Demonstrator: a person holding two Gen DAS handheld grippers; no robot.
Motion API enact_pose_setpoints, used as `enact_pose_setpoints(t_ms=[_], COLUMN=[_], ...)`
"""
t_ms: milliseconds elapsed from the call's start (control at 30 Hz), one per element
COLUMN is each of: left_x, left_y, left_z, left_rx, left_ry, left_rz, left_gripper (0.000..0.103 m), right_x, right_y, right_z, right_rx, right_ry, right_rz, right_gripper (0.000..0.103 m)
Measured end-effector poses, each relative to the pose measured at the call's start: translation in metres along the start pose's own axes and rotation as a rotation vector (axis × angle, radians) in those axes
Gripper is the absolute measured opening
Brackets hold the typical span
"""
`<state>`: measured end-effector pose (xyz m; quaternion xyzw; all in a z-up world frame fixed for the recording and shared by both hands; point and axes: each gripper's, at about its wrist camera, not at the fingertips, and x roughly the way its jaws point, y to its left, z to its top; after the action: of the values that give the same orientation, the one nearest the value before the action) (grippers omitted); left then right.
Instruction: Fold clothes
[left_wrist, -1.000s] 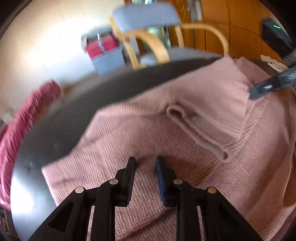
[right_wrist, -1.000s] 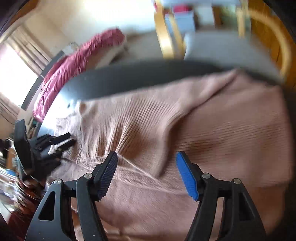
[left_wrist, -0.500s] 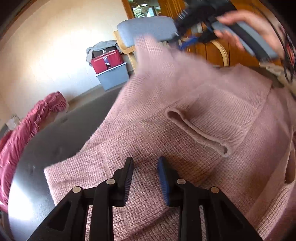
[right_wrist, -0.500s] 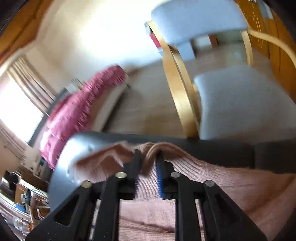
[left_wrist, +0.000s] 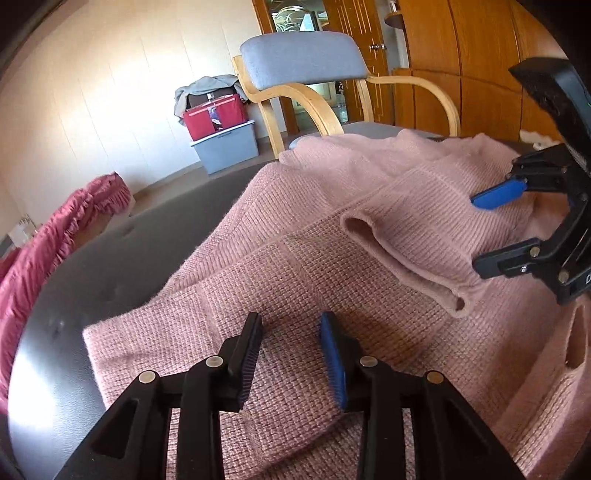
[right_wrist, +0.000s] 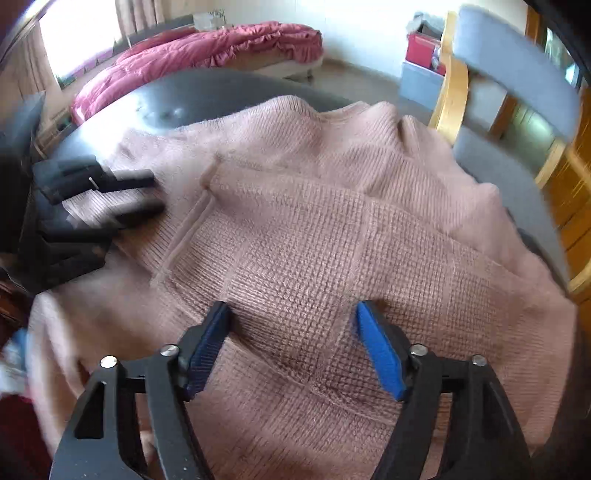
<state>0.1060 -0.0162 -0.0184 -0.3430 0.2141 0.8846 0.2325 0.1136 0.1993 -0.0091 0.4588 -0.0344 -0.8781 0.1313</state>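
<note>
pink sweater (left_wrist: 295, 280) spread over the dark table (left_wrist: 110, 258), one sleeve folded across its body, cuff (left_wrist: 399, 266) lying on top. left gripper (left_wrist: 291, 354) sits low over the sweater's near hem, fingers apart, nothing between them. right gripper (right_wrist: 291, 343) hovers over the sweater's body, fingers wide apart, empty. beyond the sweater stands a grey chair (left_wrist: 306, 70) at the table's far edge; further off, a red blanket (right_wrist: 207, 48) and a grey bin (left_wrist: 225, 144) against the wall.
</note>
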Motion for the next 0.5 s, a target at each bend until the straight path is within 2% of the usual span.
enact_pose_setpoints(t_ms=[67,100,133,233,267,367,500], left_x=[0.000,0.001,0.002,0.004,0.004,0.000,-0.002], left_y=[-0.004,-0.005,-0.007,-0.014,-0.020,-0.036,-0.057], left_z=[0.002,0.004,0.005,0.009,0.011,0.018,0.035], left_rx=[0.023,0.033,0.042,0.081,0.119,0.202,0.264], left_ry=[0.001,0.003,0.005,0.011,0.008,-0.004,-0.001], left_rz=[0.024,0.033,0.042,0.077,0.103,0.150,0.096], left_gripper=[0.034,0.034,0.034,0.033,0.033,0.033,0.033], right_x=[-0.005,-0.007,-0.009,-0.016,-0.025,-0.063,-0.117], right_y=[-0.006,-0.009,-0.012,-0.021,-0.035,-0.094,-0.189], right_z=[-0.010,-0.015,-0.020,-0.034,-0.037,-0.045,-0.067], right_rx=[-0.002,-0.003,-0.004,-0.006,0.017,0.136,0.323], right_ry=[0.002,0.003,0.004,0.007,-0.004,-0.056,-0.122], right_rz=[-0.027,-0.040,-0.053,-0.093,-0.123,-0.226,-0.440], right_gripper=[0.046,0.020,0.013,0.011,0.011,0.011,0.011])
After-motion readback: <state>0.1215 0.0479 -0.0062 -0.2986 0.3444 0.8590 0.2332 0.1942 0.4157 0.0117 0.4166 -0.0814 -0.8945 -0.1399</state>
